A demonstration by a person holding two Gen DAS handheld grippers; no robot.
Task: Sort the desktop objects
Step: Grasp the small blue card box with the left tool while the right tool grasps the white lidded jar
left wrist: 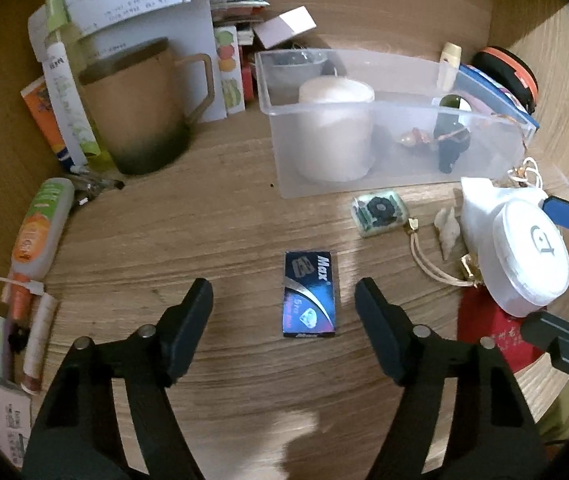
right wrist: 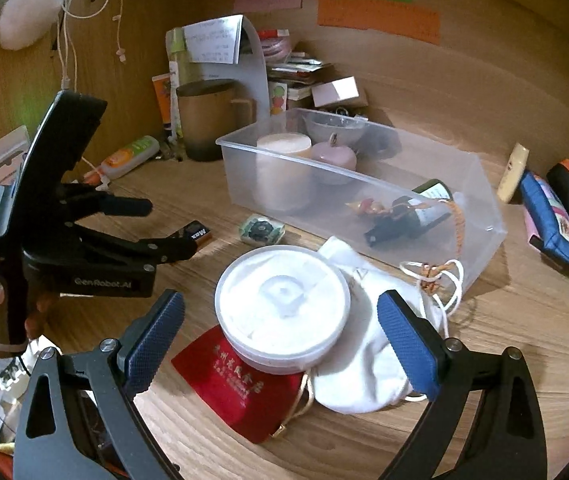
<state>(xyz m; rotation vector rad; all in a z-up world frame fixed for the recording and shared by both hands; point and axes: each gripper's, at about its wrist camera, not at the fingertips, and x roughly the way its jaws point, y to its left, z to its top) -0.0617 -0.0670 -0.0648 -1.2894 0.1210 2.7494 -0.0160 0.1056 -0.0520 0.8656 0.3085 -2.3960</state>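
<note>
Right wrist view, blue box (right wrist: 196, 235) half-hidden – left tool (right wrist: 166, 226)

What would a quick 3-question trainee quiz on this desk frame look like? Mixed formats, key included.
1. True or false: the left gripper is shut on the blue Max box.
2. What stands upright at the left end of the clear plastic bin? A) cream candle B) mug C) dark bottle
3. Fill in: the white round lidded container rests partly on a ____ pouch.

Key: 1 false, it is open with the box lying between the fingers; 2 A; 3 red.
</note>
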